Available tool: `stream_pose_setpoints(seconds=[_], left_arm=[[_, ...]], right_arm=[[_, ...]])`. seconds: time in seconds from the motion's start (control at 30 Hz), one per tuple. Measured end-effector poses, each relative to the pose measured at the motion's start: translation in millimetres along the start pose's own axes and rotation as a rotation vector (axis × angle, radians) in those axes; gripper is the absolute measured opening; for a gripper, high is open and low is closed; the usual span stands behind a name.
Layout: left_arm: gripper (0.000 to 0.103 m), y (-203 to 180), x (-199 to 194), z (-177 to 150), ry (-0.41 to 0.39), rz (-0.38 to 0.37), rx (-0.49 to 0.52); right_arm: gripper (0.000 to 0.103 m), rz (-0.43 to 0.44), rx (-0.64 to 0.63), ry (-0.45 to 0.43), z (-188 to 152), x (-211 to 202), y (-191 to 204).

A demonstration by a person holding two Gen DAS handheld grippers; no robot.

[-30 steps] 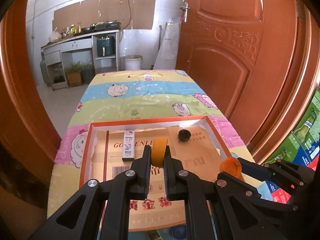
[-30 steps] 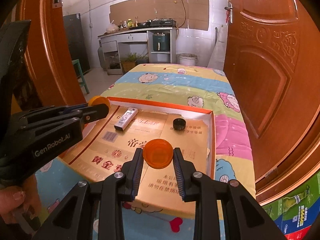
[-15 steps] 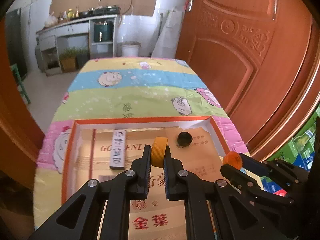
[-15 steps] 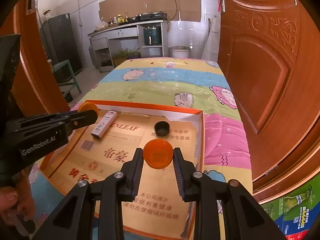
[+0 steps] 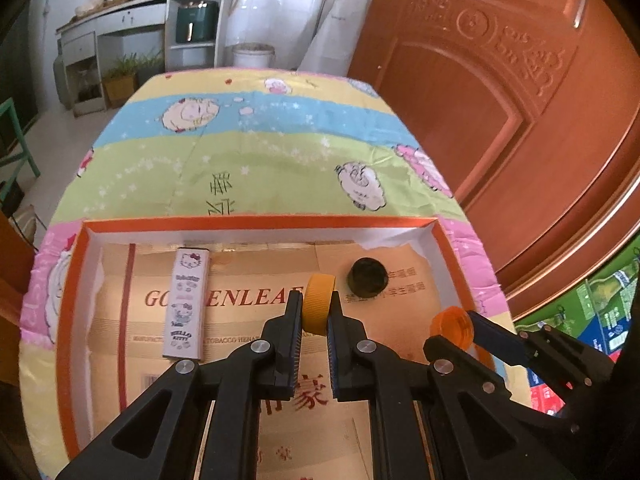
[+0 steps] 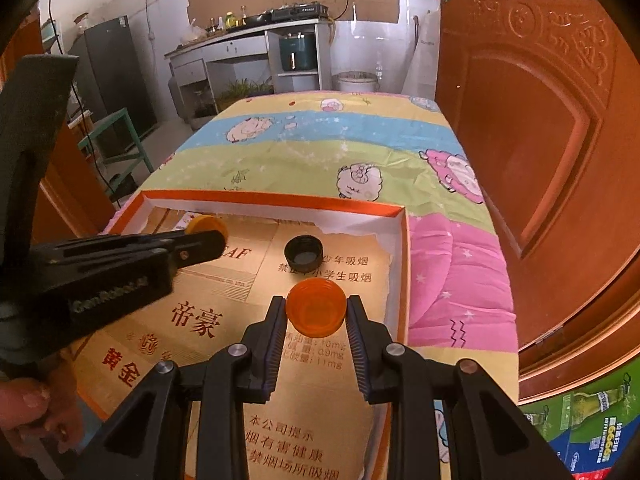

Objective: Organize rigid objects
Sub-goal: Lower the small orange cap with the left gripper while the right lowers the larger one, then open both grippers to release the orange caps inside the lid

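My left gripper point(image 5: 314, 308) is shut on a yellow ribbed bottle cap point(image 5: 318, 300), held on edge above the orange-rimmed cardboard tray point(image 5: 256, 222). My right gripper point(image 6: 316, 312) is shut on a translucent orange cap point(image 6: 317, 310), held flat over the tray's right side. In the left wrist view the right gripper with the orange cap point(image 5: 452, 326) shows at the right. The right wrist view has the left gripper with the yellow cap point(image 6: 208, 226) at the left. In the tray lie a black cap point(image 5: 367, 276) and a white Hello Kitty box point(image 5: 185, 304).
The tray sits on a table under a striped cartoon cloth point(image 5: 256, 148). A brown wooden door point(image 5: 500, 100) stands close on the right. Colourful cartons point(image 6: 592, 420) lie on the floor at lower right. A person's hand point(image 6: 36, 412) holds the left gripper.
Both grippers have moved forward and down over the tray, with their caps still held. The tray and its contents look larger and nearer.
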State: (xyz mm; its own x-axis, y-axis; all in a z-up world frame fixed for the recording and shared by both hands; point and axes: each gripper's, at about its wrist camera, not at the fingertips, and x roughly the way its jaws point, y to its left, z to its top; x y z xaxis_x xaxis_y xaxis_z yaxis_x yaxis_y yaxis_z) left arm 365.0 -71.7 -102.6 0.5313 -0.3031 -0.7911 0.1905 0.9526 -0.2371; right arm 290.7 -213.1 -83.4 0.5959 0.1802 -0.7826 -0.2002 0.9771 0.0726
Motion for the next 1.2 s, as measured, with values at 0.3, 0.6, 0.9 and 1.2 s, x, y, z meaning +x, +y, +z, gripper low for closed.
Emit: stream_pose_setpoints(seconds=[0.3, 0.6, 0.9, 1.2], left_arm=[[0.011, 5.4, 24.3, 2.9, 0.027, 0.015, 0.002], [0.019, 14.6, 37.3, 6.7, 0.058, -0.055, -0.045], [0.044, 13.3, 29.7, 10.8, 0.030, -0.059, -0.054], [0.044, 11.8, 10.4, 12.8, -0.010, -0.062, -0.052]], right_arm=[[0.031, -0.004, -0.006, 0.041, 1.4, 23.4, -1.4], [0.031, 0.001, -0.010, 0.068, 0.7, 34.9, -0.2], [0.038, 0.024, 0.006, 0.070, 0.0, 35.4, -1.8], [0.038, 0.016, 0.005, 0.044, -0.3, 25.9, -1.5]])
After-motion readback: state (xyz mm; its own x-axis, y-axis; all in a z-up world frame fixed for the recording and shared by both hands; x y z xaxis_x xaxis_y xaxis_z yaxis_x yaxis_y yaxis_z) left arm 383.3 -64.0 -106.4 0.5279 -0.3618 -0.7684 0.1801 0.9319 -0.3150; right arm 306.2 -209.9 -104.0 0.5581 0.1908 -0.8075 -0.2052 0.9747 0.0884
